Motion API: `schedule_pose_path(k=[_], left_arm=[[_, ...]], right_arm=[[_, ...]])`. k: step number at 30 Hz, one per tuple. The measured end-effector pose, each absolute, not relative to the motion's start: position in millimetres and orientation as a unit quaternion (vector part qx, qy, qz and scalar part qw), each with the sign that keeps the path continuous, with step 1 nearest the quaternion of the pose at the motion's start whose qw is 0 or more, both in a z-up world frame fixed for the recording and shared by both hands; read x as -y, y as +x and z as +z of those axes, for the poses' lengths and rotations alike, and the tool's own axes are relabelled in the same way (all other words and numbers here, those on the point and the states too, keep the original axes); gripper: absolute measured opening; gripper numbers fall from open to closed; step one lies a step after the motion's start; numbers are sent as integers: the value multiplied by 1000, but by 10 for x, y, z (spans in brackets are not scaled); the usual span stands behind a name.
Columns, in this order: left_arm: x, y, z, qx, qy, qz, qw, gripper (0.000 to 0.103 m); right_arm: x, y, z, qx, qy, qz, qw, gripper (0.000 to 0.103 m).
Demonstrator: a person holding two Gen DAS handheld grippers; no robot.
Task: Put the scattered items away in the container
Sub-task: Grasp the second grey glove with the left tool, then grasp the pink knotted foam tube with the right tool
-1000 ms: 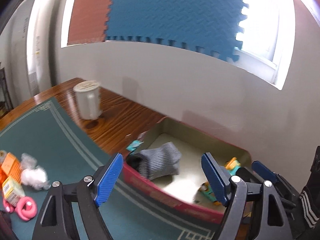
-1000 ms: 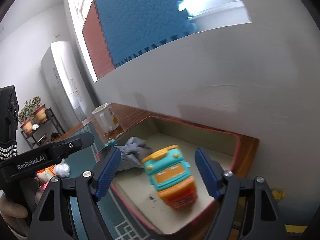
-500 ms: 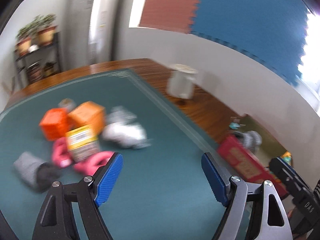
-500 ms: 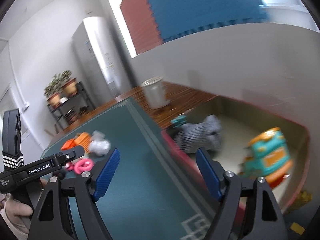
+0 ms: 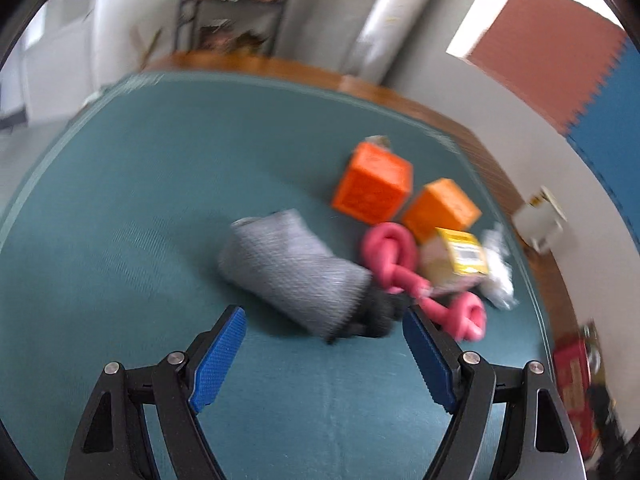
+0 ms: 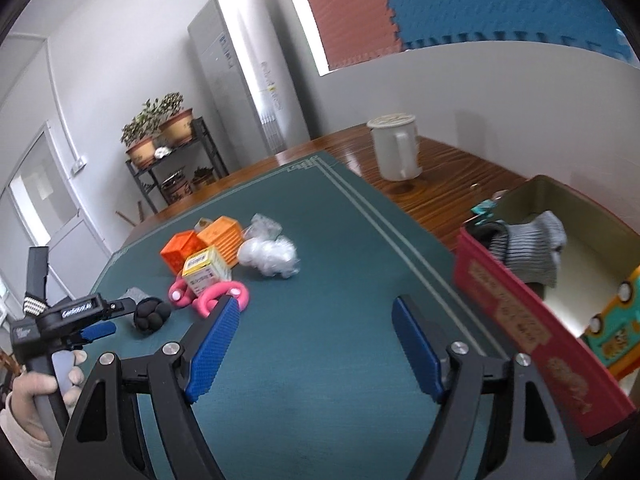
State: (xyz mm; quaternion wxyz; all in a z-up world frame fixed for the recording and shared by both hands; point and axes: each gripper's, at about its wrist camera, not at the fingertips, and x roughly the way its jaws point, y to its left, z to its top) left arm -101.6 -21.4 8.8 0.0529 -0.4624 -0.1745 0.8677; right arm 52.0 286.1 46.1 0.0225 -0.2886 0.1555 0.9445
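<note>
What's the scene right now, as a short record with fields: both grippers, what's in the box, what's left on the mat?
left gripper: open, empty, facing the grey sock
right gripper: open, empty, over the green mat
red box: holds a striped sock and a toy truck
on mat: two orange cubes, yellow carton, pink ring toy, clear plastic wad
off mat: white mug

Toy truck (image 6: 612, 320) cut off (right edge); left view motion-blurred.
</note>
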Motion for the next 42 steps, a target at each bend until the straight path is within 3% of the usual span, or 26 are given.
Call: schedule_pose_path(k=[19, 30, 31, 32, 34, 42], left_arm=[[419, -1272, -72, 342, -448, 825, 46, 83], [338, -1343, -206, 330, -450, 828, 48, 82], [330, -1349, -218, 329, -451, 828, 49, 73], [319, -1353, -224, 324, -451, 830, 49, 55], [286, -1348, -215, 299, -454, 838, 50, 36], [-22, -1207, 164, 200, -408, 887, 80, 34]], right_arm=[[-2883, 314, 267, -161, -312, 936, 22, 82], [-2749, 236, 268, -140, -321, 936, 12, 82], [-2736, 229, 272, -138, -323, 936, 11, 82], [-2722, 221, 277, -136, -324, 936, 9, 82], [-2672, 178, 287, -132, -331, 934, -5, 82], [-2320, -261, 246, -90, -378, 919, -74, 82]])
